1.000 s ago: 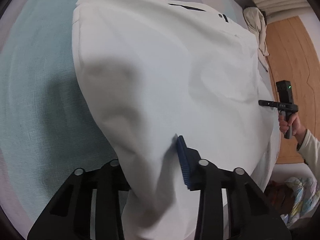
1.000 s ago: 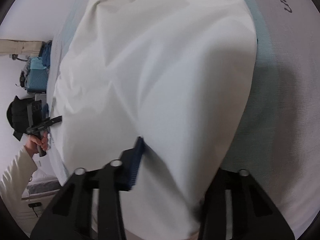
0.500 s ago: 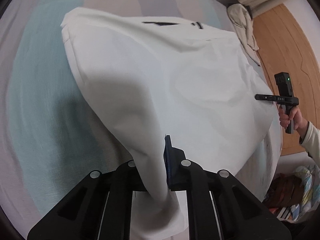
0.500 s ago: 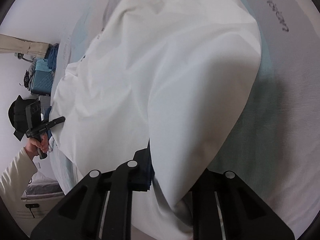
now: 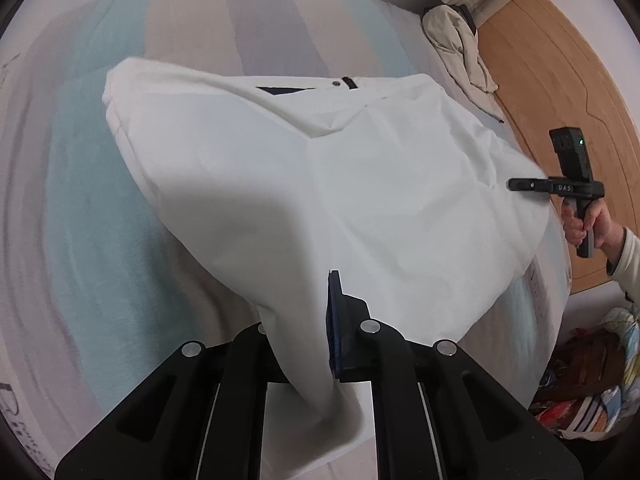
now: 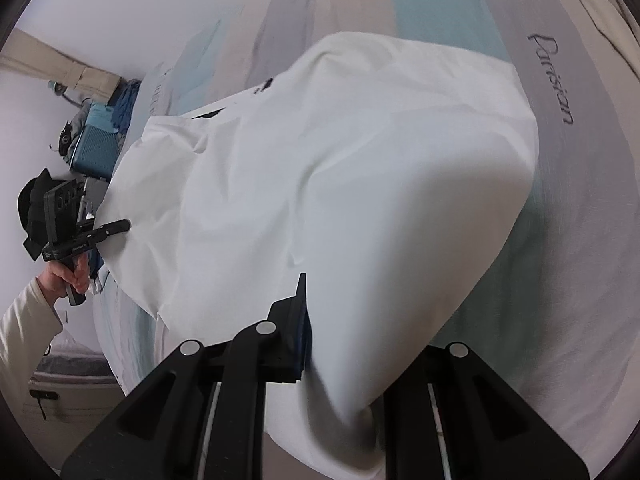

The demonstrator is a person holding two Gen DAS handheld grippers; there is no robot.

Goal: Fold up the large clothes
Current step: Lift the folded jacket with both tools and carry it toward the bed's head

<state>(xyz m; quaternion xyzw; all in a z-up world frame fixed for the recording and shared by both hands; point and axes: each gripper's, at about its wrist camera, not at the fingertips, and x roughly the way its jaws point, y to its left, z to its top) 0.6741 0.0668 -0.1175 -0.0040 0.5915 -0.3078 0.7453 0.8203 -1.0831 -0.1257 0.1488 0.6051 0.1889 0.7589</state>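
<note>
A large white garment [image 5: 360, 184] with a dark label and a button at its far band lies spread on the striped bedspread [image 5: 80, 200]. My left gripper [image 5: 308, 320] is shut on its near corner, and the cloth drapes over the left finger and hides it. In the right wrist view the same garment [image 6: 360, 180] rises toward my right gripper [image 6: 332, 332], shut on the other near corner, with its right finger buried in fabric. Each view shows the other gripper at the garment's far side edge: the right gripper [image 5: 520, 185] and the left gripper [image 6: 116, 227], each in a person's hand.
A beige garment [image 5: 460, 48] is bunched at the bed's far corner beside a wooden door [image 5: 560, 80]. A colourful bundle [image 5: 592, 380] lies on the floor on the right. A teal suitcase [image 6: 96, 148] stands by the wall past the bed's left edge.
Both pairs of jaws have closed on the near corners of the white garment. The held edge has been lifted and drawn back, baring more bedspread beyond the garment.
</note>
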